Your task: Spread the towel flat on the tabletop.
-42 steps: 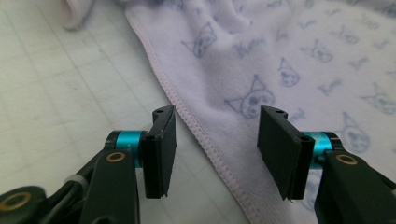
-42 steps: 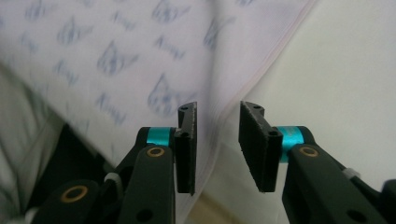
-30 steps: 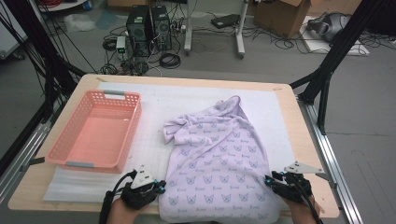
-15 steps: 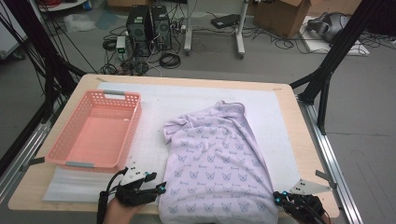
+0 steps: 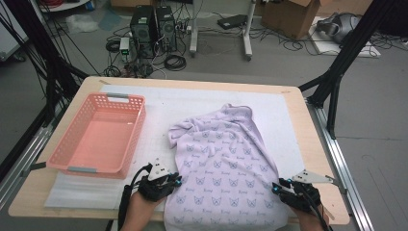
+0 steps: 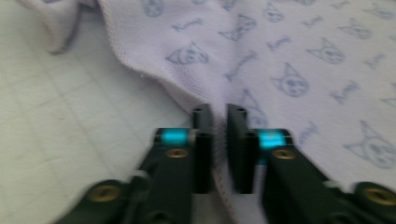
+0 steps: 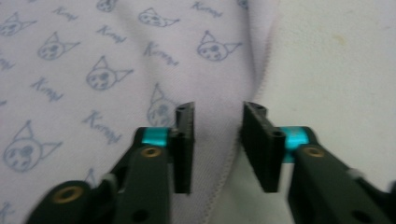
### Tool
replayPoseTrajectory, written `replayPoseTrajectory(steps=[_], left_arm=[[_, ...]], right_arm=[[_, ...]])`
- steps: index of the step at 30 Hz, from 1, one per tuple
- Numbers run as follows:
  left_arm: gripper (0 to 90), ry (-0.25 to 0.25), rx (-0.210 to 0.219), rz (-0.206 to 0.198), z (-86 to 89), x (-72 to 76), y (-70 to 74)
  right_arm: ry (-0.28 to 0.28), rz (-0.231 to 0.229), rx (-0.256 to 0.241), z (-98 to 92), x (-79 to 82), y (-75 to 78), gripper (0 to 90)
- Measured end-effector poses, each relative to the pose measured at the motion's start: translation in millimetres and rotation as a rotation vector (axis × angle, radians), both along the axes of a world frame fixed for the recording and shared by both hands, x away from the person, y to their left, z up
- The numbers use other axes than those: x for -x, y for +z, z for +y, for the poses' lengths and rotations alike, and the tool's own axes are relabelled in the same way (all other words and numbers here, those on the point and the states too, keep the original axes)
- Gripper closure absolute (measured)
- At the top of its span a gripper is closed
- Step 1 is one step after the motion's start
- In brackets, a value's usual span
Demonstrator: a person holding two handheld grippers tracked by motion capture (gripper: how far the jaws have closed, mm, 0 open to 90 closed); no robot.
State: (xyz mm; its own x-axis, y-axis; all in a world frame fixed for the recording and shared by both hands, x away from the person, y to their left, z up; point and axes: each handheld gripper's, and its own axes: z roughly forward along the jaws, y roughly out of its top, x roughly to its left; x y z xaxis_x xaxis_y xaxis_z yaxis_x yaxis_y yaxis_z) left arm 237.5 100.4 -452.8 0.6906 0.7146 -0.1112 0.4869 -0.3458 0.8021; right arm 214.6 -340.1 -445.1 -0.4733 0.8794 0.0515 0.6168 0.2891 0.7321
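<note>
My left gripper (image 6: 219, 116) has its jaws pinched narrow on the cloth's (image 5: 223, 163) left hem, which runs between them. My right gripper (image 7: 217, 114) stands with jaws wide, the right hem lying in the gap. The cloth sprawls on the mat (image 5: 159, 106), right of the basket (image 5: 98, 132).

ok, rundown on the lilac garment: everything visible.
The lilac garment looks like soft knit, printed all over with small blue cat faces and script words. It lies spread on the white mat, bunched at its far end, near edge draped over the table's front. The left gripper has its jaws nearly closed around the left hem; the right gripper straddles the right hem, jaws apart. The pink basket sits apart.
</note>
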Motion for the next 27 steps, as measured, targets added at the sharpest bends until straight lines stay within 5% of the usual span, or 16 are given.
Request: replayPoseTrajectory(steps=[1, 3, 13, 17, 19, 23, 27], left_arm=[[85.4, -0.005, -0.003, 0.001, 1.0, 1.2, 0.4], [85.6, -0.013, -0.002, 0.008, 4.9, 5.5, 0.8], [85.3, -0.079, 0.010, 0.047, 32.1, 52.6, 1.9], [76.6, -0.077, 0.035, 0.049, 32.2, 52.5, 1.3], [59.6, -0.033, 0.052, 0.044, 30.7, 45.4, 2.9], [53.4, 0.019, 0.099, 0.007, 31.5, 32.5, 5.8], [52.9, 0.038, 0.132, -0.001, 30.3, 18.4, 4.6]], right_arm=[[0.012, 0.000, -0.005, -0.8, 0.1, -0.2, 82.5], [0.038, 0.013, -0.017, -1.5, 2.8, 0.3, 85.2], [0.157, 0.084, -0.015, -10.8, 40.0, 5.3, 85.7], [0.204, 0.087, -0.033, -16.1, 57.1, 4.4, 83.0], [0.190, 0.062, -0.043, -16.9, 55.5, 6.1, 72.4], [0.117, -0.010, -0.083, -14.5, 43.6, 12.1, 61.4], [0.022, -0.037, -0.090, -13.5, 20.6, 9.7, 60.5]])
